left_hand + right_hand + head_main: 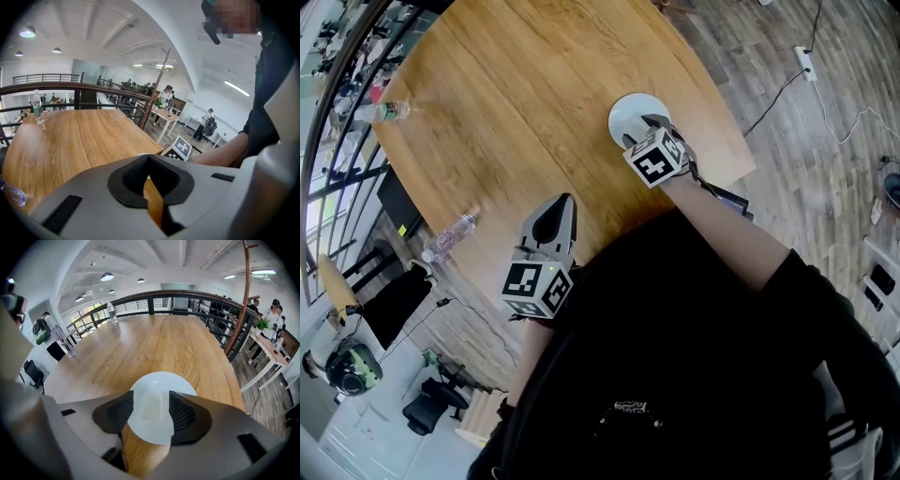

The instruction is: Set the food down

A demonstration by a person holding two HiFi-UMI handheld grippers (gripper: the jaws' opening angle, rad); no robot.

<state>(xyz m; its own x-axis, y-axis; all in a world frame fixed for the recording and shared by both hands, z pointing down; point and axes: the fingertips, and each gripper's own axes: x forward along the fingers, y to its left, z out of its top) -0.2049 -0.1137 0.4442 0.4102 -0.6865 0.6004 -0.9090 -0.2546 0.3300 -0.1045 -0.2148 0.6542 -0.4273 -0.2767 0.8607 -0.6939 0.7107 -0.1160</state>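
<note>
A white plate (633,112) (161,379) rests on the round wooden table (525,103), near its right edge. On the plate lies a pale, whitish block of food (152,405). My right gripper (649,124) (151,408) hangs low over the plate with its jaws on either side of the food. The jaws are open, and a gap shows on each side of the block. My left gripper (555,214) (149,159) hovers at the near table edge, left of the plate, with its pads meeting at the tips and nothing between them.
A bottle with a green label (386,112) (37,107) stands at the table's far left edge. A clear bottle (448,237) lies by the near left edge. A dark railing (187,298) runs behind the table. People stand in the background.
</note>
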